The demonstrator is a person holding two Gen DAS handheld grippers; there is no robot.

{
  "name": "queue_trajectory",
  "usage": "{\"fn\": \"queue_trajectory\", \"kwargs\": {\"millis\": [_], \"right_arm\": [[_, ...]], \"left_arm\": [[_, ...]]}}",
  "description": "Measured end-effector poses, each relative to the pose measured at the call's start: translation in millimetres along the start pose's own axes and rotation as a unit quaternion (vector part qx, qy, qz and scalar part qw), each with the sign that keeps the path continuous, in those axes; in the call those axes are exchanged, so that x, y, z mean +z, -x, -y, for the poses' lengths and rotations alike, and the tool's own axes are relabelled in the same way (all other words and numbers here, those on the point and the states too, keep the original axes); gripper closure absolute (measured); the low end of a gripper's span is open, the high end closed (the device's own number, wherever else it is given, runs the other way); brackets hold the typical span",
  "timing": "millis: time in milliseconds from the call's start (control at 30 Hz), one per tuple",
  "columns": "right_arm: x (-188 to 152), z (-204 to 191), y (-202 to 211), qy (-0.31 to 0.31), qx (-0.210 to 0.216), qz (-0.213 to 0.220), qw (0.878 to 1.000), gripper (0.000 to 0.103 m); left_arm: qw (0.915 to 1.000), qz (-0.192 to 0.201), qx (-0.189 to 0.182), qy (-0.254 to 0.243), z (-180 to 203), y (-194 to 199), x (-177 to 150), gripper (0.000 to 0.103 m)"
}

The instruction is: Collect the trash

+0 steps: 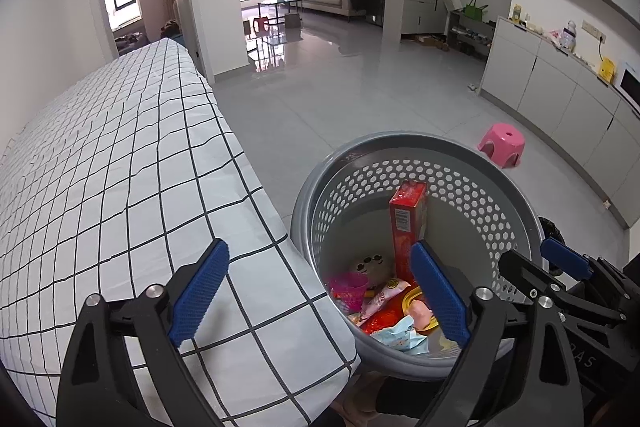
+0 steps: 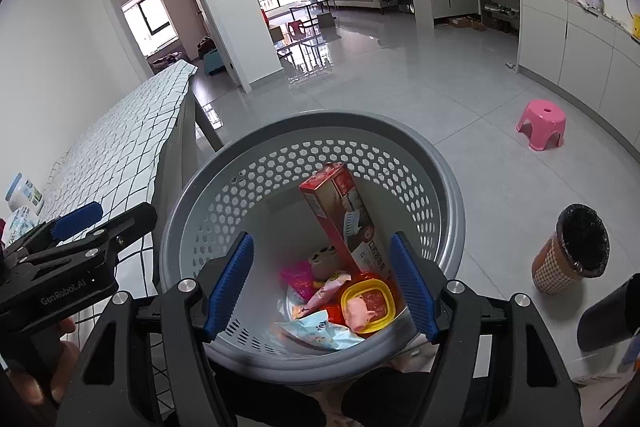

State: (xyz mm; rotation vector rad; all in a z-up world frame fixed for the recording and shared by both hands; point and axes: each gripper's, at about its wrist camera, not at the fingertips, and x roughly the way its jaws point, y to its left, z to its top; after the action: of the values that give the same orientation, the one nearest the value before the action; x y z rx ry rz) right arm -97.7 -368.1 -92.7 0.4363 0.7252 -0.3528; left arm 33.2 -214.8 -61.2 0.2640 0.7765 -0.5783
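Risk, left wrist view: left tool [image 1: 320, 291] is spread wide and empty, straddling the tabletop [image 1: 120, 155] edge and the basket [image 1: 496, 163] rim; a low swing could clip the rim and tip it. Trash, including a red box [image 1: 406, 211], lies inside.

Right wrist view: right tool [image 2: 320, 287] is spread, empty, above the basket [image 2: 452, 187]. Bottles [image 2: 22, 203] on the tabletop may be left behind.
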Motion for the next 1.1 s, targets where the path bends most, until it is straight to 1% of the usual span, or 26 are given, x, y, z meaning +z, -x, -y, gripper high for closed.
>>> {"fn": "queue_trajectory", "kwargs": {"millis": [133,200,267,333,667,1100], "right_arm": [[0,-1,1,0.000,-0.001,0.001,1.000,0.031],[0,-1,2,-0.001,0.000,0.001,1.000,0.027],[0,-1,4,-0.001,-0.001,0.004,1.000,0.026],[-1,-1,5,0.000,-0.001,0.003,1.000,0.026],[-3,-4,15,0.001,-0.006,0.013,1.000,0.024],[-5,-13,18,0.006,-0.010,0.017,1.000,0.024]], "left_arm": [[1.0000,0.001,0.008,0.001,-1,2,0,0.010],[1.0000,0.001,0.009,0.003,-2,3,-1,0.009],[0.9999,0.001,0.011,0.004,-3,4,-2,0.009],[0.9999,0.001,0.013,0.006,-5,4,-2,0.007],[0.9998,0.007,0.015,0.010,-8,11,-4,0.007],[0.9996,0.014,0.015,0.017,-12,18,-5,0.006]]}}
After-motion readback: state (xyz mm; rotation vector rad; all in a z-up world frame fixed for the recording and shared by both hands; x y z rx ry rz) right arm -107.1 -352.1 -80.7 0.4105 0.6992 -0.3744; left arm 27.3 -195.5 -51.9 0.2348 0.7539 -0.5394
